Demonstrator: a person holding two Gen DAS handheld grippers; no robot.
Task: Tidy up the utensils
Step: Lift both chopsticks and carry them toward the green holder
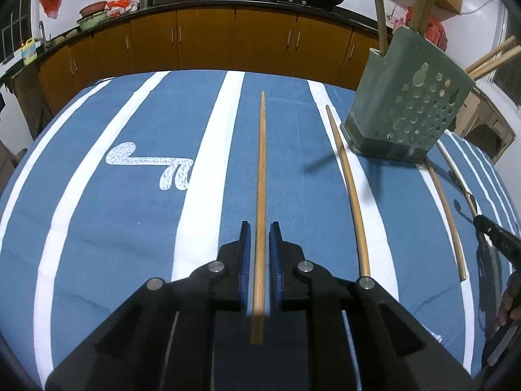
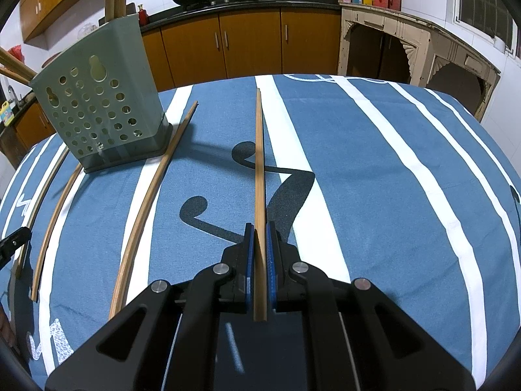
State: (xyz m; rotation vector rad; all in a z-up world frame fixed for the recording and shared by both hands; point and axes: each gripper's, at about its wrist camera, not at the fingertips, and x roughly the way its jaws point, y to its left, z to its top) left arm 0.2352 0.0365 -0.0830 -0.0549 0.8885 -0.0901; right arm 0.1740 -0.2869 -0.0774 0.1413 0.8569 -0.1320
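In the left wrist view, my left gripper (image 1: 260,228) straddles a wooden chopstick (image 1: 261,163) lying on the blue striped cloth; small gaps show on both sides of the stick, so the jaws are open. In the right wrist view, my right gripper (image 2: 259,228) is shut on another chopstick (image 2: 259,163), which points forward. A green perforated utensil holder (image 1: 407,97) stands at the right of the left view and at the left of the right view (image 2: 97,104), with several chopsticks standing in it.
More chopsticks lie on the cloth: one (image 1: 350,189) beside the holder, others (image 1: 446,215) further right; in the right view one (image 2: 153,202) lies left of my gripper. The table edge curves at the back. Orange kitchen cabinets (image 1: 205,39) stand behind.
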